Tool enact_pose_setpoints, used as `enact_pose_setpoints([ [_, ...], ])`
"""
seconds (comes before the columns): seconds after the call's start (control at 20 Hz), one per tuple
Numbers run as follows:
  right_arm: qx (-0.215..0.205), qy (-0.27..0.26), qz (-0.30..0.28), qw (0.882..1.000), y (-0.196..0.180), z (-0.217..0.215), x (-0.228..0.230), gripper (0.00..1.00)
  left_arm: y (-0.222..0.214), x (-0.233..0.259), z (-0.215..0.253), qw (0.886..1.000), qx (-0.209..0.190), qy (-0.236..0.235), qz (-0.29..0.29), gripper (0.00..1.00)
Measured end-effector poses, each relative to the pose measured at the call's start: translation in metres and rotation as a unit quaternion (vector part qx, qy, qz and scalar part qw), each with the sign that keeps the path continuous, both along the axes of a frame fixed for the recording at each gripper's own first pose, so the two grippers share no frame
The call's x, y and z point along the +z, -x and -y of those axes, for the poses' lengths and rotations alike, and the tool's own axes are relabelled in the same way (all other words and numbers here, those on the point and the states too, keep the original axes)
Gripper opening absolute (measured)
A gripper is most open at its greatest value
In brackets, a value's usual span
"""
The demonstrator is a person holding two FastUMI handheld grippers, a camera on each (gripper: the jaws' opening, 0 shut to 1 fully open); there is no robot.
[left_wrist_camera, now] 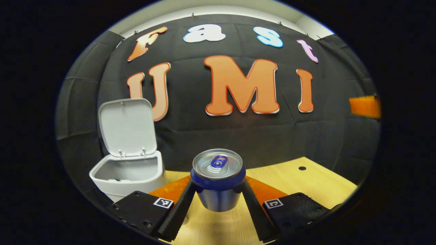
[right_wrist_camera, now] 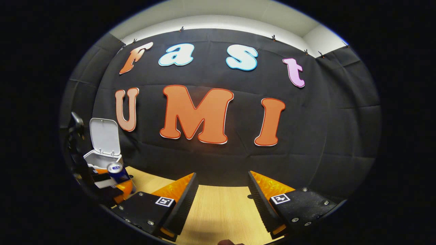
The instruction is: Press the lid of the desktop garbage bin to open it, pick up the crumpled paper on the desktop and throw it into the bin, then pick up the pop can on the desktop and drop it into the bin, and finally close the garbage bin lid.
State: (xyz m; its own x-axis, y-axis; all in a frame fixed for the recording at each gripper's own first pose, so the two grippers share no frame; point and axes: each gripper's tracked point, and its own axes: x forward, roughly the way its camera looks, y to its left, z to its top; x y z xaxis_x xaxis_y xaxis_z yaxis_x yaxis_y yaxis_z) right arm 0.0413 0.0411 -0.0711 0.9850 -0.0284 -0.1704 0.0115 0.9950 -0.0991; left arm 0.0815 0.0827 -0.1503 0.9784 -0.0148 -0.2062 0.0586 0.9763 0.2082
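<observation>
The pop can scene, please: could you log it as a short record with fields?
pop can: upright, lifted above the table, held between the left gripper fingers
bin: to the can's left in the left gripper view, white
lid: open, standing upright at the back
right gripper: open, nothing between its fingers, over the table
crumpled paper: not seen on the table

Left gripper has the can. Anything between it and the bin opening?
Nothing visible. The pop can sits clamped in the left gripper, raised off the table. The garbage bin stands to its left with the lid tilted up and back, and the gap between can and rim looks clear.
</observation>
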Motion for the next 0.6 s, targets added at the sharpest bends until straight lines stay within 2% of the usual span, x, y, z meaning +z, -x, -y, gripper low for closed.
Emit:
enact_pose_setpoints([
  [0.1,0.006,-0.009,0.003,1.0,-0.002,0.001,0.0,0.87,0.011,0.041,-0.014,1.0,0.021,-0.002,0.019,0.81],
  [0.3,0.013,-0.023,0.007,1.0,-0.007,-0.001,-0.001,0.87,0.037,0.085,-0.048,0.997,0.078,0.002,0.018,0.81],
  [0.4,0.017,-0.027,0.009,0.999,-0.009,-0.005,-0.002,0.87,0.041,0.106,-0.074,0.994,0.107,-0.012,0.029,0.81],
  [0.6,0.022,-0.03,0.007,0.999,-0.013,-0.013,-0.004,0.87,0.029,0.1,-0.112,0.99,0.141,-0.014,0.026,0.81],
])
